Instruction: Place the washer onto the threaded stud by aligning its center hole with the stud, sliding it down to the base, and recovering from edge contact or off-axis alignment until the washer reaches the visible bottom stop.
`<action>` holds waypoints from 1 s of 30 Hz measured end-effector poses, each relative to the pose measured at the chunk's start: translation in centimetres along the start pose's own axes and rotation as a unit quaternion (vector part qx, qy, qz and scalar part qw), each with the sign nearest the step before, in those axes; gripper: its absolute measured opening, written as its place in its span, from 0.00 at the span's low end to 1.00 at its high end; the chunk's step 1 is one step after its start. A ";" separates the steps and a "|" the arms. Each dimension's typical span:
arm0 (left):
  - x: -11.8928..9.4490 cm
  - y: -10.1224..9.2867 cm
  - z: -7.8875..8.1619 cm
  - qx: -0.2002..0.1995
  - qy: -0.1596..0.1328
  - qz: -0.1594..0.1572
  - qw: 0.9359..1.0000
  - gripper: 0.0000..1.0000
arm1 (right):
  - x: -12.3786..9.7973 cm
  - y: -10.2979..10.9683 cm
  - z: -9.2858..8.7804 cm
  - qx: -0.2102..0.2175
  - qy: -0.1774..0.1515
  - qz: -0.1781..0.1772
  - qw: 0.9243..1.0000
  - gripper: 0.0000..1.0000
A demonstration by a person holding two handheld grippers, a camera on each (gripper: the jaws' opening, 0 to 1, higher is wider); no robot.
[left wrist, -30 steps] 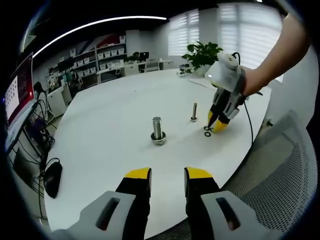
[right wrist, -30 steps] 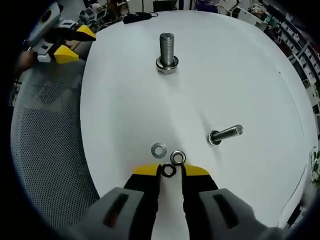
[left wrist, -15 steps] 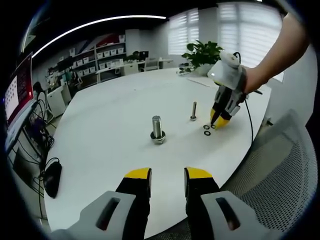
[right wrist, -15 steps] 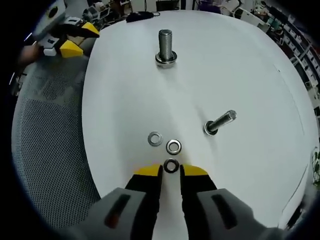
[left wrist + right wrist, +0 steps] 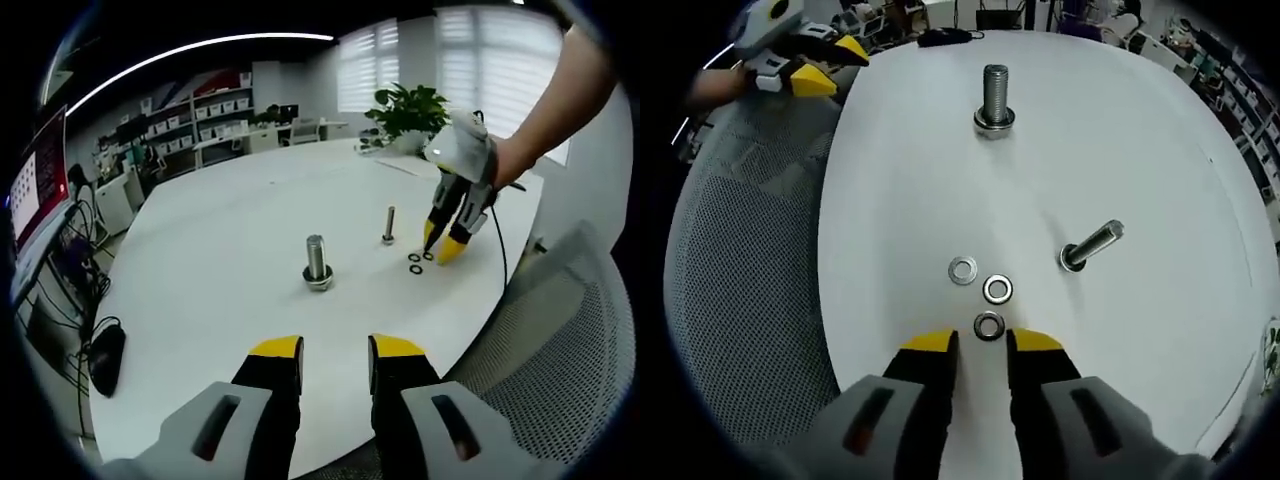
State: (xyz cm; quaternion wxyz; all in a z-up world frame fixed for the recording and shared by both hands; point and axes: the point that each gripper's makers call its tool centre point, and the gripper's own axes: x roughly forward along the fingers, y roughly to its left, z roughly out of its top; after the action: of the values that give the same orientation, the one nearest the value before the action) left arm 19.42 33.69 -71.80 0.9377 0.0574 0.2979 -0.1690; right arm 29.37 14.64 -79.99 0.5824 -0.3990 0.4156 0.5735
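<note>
The right gripper (image 5: 982, 341) is showing its jaws parted a narrow way and gripping nothing; they are hanging low in the right gripper view with the nearest washer (image 5: 988, 326) lying flat just past the yellow tips, in line with the gap between them. Two more washers (image 5: 997, 289) are lying a little higher in the frame, the leftmost (image 5: 962, 270) slightly apart from the others. The left gripper (image 5: 335, 352) is sitting at the bottom of its own view, jaws also narrowly apart and empty, well short of the hardware.

The large threaded stud (image 5: 996, 98) is standing upright near the top centre of the right gripper view on the white table (image 5: 1160, 180); a thinner bolt (image 5: 1091, 244) is standing at the right of the frame. A mesh chair (image 5: 740, 300) is filling the left side.

As I judge it, the step is picking up that nearest washer. To do it well, the tips should be dropping straight to the tabletop with one jaw on each side of the ring, pinching it across its rim so the hole stays free. A flat washer is likely to skid or flip if only one tip is catching its edge, so closing slowly and squarely matters.
</note>
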 end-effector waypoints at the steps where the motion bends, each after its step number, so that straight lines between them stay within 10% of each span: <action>1: 0.0 0.0 0.0 0.000 0.000 0.000 1.000 0.24 | 0.0 -0.1 0.0 0.000 0.002 -0.001 1.000 0.21; 30: 0.1 0.2 -0.1 0.002 0.002 0.003 1.000 0.22 | 0.5 -0.1 0.6 -0.121 0.154 0.002 0.981 0.16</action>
State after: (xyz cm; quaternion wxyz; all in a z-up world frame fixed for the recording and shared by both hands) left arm 19.50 33.85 -71.92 0.9377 0.0604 0.2991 -0.1662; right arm 29.51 15.39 -80.21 0.4575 -0.5494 0.4288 0.5523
